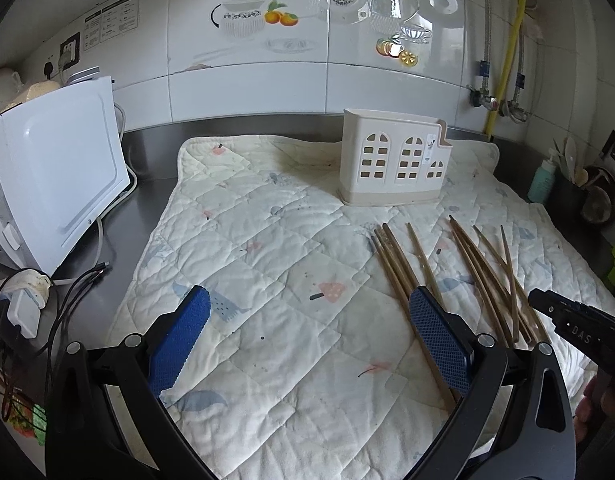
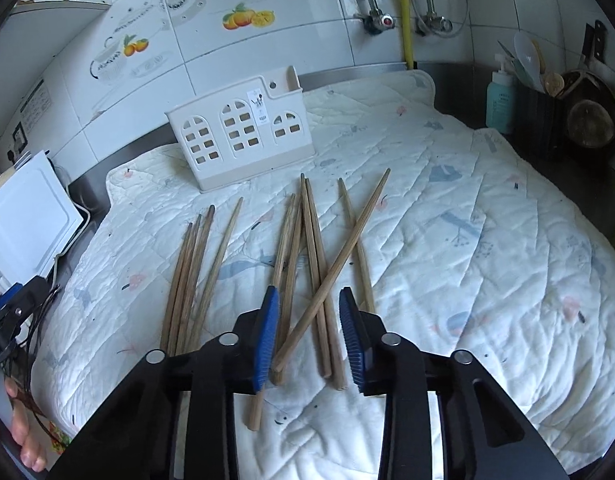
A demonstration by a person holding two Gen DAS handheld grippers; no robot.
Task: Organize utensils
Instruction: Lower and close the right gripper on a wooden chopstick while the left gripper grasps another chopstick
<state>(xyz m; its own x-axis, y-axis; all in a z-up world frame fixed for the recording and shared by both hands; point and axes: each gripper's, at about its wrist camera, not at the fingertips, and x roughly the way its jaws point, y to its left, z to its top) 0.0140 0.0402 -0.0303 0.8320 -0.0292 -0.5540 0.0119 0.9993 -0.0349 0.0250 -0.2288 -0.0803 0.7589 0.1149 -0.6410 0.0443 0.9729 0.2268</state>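
Note:
Several wooden chopsticks (image 2: 307, 256) lie loose on a quilted white mat (image 2: 467, 248), in two rough groups. A cream utensil holder (image 2: 239, 136) with window-shaped holes stands upright behind them; it also shows in the left wrist view (image 1: 395, 158). My right gripper (image 2: 309, 304) is open, its blue pads straddling the near ends of the right group of chopsticks just above the mat. My left gripper (image 1: 309, 300) is open wide and empty over the mat (image 1: 267, 240), left of the chopsticks (image 1: 447, 272). The right gripper's black body (image 1: 575, 324) shows at the left view's right edge.
A white appliance (image 1: 55, 176) stands at the left on the steel counter, with cables and a plug (image 1: 23, 300) beside it. A teal bottle (image 2: 499, 100), a dark utensil tub (image 2: 539, 120) and a pan (image 2: 591, 116) stand at the right. Tiled wall with pipes behind.

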